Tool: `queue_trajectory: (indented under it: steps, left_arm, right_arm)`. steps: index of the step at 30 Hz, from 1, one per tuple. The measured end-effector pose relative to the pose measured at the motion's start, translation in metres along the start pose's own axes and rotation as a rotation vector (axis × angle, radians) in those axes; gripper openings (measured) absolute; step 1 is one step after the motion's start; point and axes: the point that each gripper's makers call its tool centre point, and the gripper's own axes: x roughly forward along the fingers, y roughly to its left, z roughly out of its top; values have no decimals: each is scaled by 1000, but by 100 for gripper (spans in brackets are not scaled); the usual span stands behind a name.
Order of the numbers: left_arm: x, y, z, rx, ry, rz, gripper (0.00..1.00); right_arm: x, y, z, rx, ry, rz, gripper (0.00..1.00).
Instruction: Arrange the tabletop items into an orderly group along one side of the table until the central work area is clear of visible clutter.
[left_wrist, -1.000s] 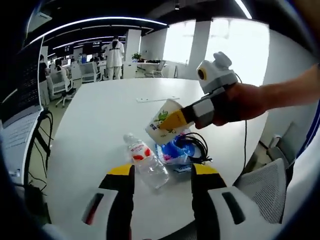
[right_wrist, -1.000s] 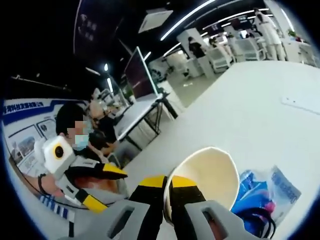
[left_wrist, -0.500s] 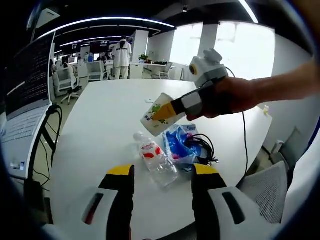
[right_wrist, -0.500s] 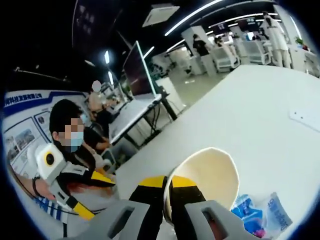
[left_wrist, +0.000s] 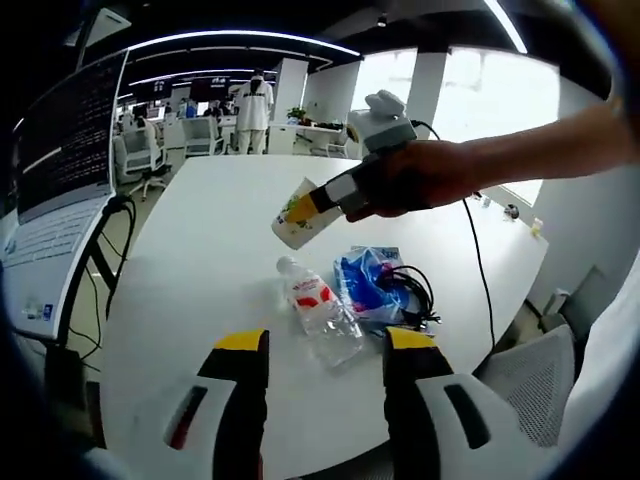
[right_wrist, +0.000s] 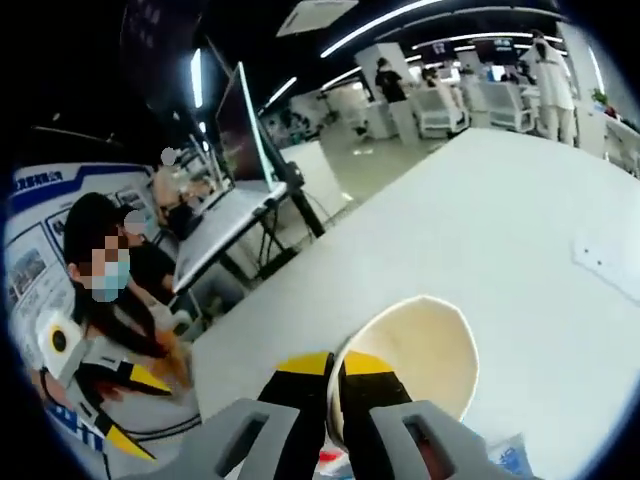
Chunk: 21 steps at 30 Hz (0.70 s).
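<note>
Lying just ahead of the left gripper (left_wrist: 325, 350), between the lines of its two widely spread jaws, a clear plastic water bottle (left_wrist: 318, 310) with a red and white label is seen on its side on the white table (left_wrist: 180, 290); nothing is gripped or touched by these jaws. Just beside the bottle, on its right in the left gripper view, a blue plastic packet (left_wrist: 365, 290) is seen with a coil of black cable (left_wrist: 408, 298) resting partly on it. Beyond these, a paper cup (left_wrist: 298, 213) is held above the table, tilted, pinched at its rim by the right gripper (left_wrist: 322, 200), which is carried in a person's hand (left_wrist: 415, 180).

In the right gripper view, the yellow-tipped jaws of the right gripper (right_wrist: 334, 372) are pressed nearly together on the wall of the paper cup (right_wrist: 415, 355) (one jaw outside, the other inside the pale interior), with the cup's open mouth facing the camera. At the lower left, the left gripper (right_wrist: 95, 385) is seen beside a seated person. Farther off, a flat white strip (right_wrist: 608, 268) lies on the table (right_wrist: 480, 220), and desks, chairs and standing people are seen beyond its far edge.
</note>
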Motion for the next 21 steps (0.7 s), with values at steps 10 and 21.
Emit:
queue_trajectory:
  steps: [10, 21]
  left_arm:
    - [1, 4, -4, -12, 10, 1, 44]
    - [2, 6, -6, 6, 29, 12, 44]
  right_arm:
    - [6, -20, -3, -110, 98, -94, 0]
    - [20, -32, -17, -312, 250, -110, 0]
